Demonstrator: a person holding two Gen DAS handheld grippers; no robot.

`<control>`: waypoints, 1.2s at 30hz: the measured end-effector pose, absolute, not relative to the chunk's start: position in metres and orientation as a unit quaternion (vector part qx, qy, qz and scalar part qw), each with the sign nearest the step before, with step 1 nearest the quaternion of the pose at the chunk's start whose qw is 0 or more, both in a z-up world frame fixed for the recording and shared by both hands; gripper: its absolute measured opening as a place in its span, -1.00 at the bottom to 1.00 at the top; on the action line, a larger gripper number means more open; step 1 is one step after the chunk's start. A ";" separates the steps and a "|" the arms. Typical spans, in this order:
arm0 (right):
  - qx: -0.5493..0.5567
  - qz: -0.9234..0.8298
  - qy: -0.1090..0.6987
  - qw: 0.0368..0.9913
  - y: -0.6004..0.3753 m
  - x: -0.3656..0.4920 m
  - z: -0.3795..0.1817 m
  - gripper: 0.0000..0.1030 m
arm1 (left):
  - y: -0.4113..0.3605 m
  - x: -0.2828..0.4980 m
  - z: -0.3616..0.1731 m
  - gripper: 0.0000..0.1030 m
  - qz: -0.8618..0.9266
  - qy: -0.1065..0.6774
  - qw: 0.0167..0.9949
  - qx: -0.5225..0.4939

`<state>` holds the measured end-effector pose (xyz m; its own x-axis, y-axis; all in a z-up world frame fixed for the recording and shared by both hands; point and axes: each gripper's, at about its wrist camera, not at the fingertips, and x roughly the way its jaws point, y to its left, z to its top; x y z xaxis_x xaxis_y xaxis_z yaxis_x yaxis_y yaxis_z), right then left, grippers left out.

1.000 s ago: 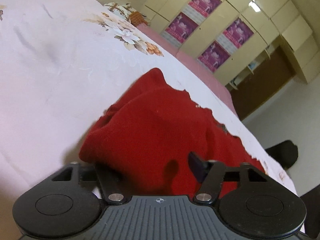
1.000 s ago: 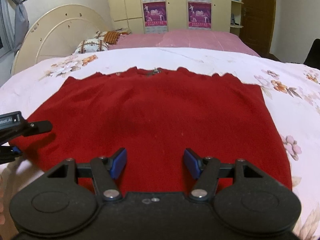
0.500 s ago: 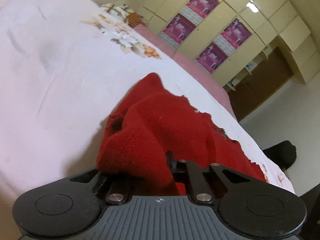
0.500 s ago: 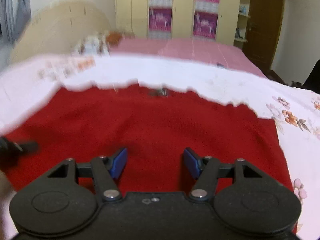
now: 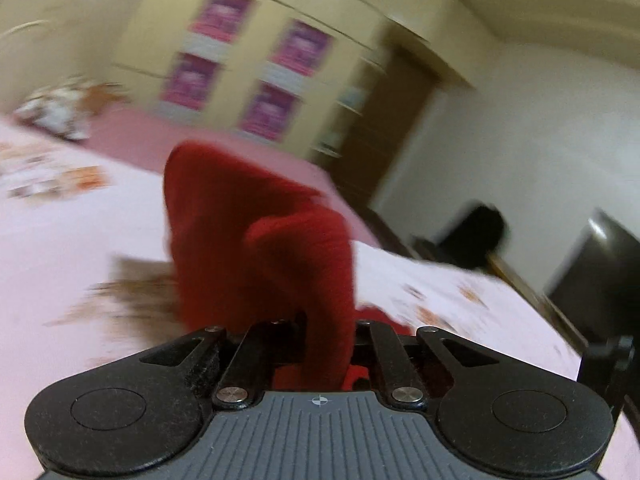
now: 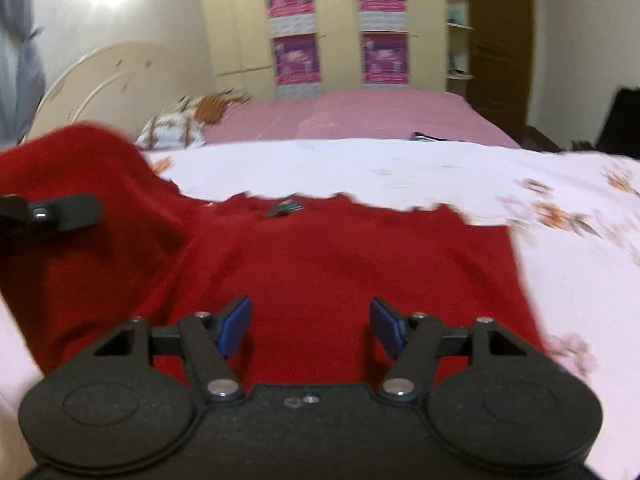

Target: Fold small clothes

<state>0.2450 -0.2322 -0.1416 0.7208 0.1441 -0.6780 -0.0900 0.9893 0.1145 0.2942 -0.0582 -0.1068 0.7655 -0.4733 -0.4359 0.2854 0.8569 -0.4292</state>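
Observation:
A red knitted garment (image 6: 340, 264) lies spread on the white floral bedspread (image 6: 460, 172). My left gripper (image 5: 328, 340) is shut on the garment's left edge (image 5: 264, 240) and holds it lifted off the bed in a hanging fold. That raised fold shows at the left of the right wrist view (image 6: 80, 208), with the left gripper's finger (image 6: 60, 212) against it. My right gripper (image 6: 310, 322) is open and empty, low over the garment's near edge, blue pads apart.
A pink bed (image 6: 360, 116) with pillows (image 6: 180, 128) lies behind the floral bedspread. A cream wardrobe with purple posters (image 6: 340, 24) lines the back wall. A dark chair (image 5: 476, 236) and dark furniture (image 5: 600, 272) stand right of the bed.
My left gripper closed on the garment's left edge, then lifted it and swung it rightward. The right gripper stayed open over the near edge.

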 end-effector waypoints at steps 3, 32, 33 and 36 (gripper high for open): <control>0.059 0.027 0.362 0.930 -0.273 0.227 -0.131 0.24 | -0.108 0.298 -0.110 -0.81 -0.274 0.297 0.905 -0.136; 0.305 0.041 0.415 0.856 -0.348 0.224 -0.161 0.32 | -0.064 0.290 -0.123 0.68 -0.155 0.338 0.927 -0.046; 0.317 0.046 0.417 0.851 -0.348 0.229 -0.164 0.29 | -0.067 0.297 -0.128 0.68 -0.149 0.343 0.926 -0.045; 0.337 0.055 0.418 0.842 -0.347 0.245 -0.174 0.26 | -0.071 0.310 -0.141 0.68 -0.141 0.358 0.921 -0.052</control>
<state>0.2447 -0.3470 -0.1742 0.6441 0.3747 -0.6669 0.1891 0.7667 0.6135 0.3100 -0.0706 -0.1411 0.7036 -0.2969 -0.6456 0.2221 0.9549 -0.1970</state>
